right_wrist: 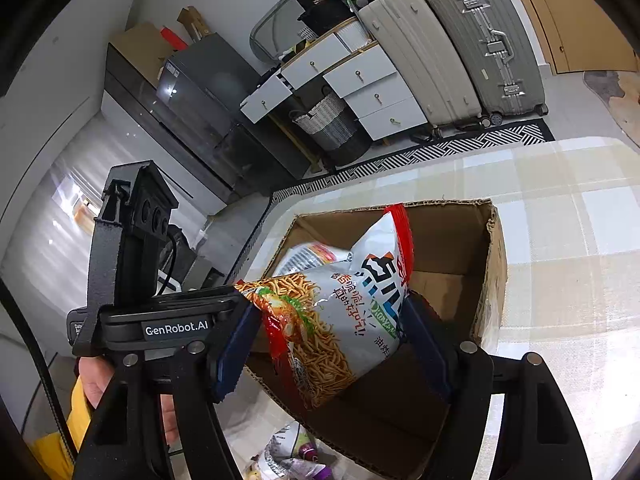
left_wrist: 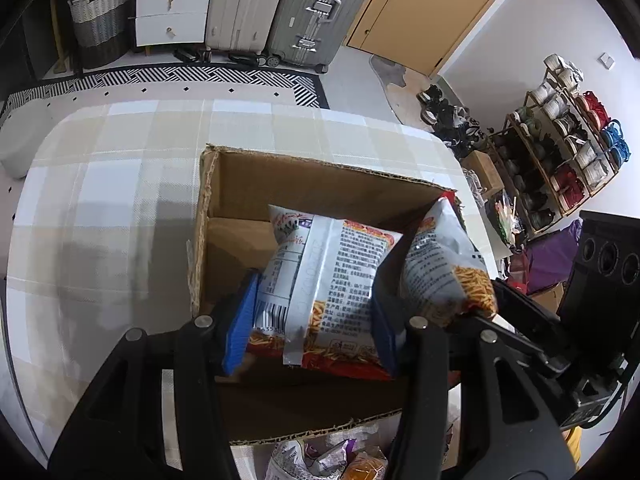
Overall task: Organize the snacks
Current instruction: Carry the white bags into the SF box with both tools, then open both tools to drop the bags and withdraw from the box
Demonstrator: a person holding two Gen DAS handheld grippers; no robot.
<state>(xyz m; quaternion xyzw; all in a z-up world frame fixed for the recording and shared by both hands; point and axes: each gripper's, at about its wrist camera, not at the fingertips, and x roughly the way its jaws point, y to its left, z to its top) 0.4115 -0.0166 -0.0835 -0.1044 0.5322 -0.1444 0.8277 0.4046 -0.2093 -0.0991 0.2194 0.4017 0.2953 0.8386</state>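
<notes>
Snack packets are what I have in both claws, and both hang over the open cardboard box (left_wrist: 240, 184) on the checked tablecloth (left_wrist: 100, 184). My left gripper (left_wrist: 310, 320) is clamped on a white noodle-snack packet (left_wrist: 320, 272), its blue pads (left_wrist: 240, 320) pressing the packet's two side edges; I see the printed back with its barcode and centre seam. That packet sits low inside the box, its far end over the bare cardboard floor. Just beside it on the right, touching or nearly so, is the second packet (left_wrist: 444, 264), and the black body of my other tool shows behind it.

From the right wrist view, my right gripper (right_wrist: 332, 340) is clamped on that second packet (right_wrist: 344, 312), front side up, with fried noodles printed on it and a red sealed edge at the top. It tilts over the near left part of the box (right_wrist: 492, 264), and the first packet (right_wrist: 312, 256) peeks out behind it. My left tool (right_wrist: 132, 240) stands at the left of this view, with a hand (right_wrist: 96, 384) under it.

A few more small snack packs (left_wrist: 320, 460) lie on the cloth just outside the box's near wall.
</notes>
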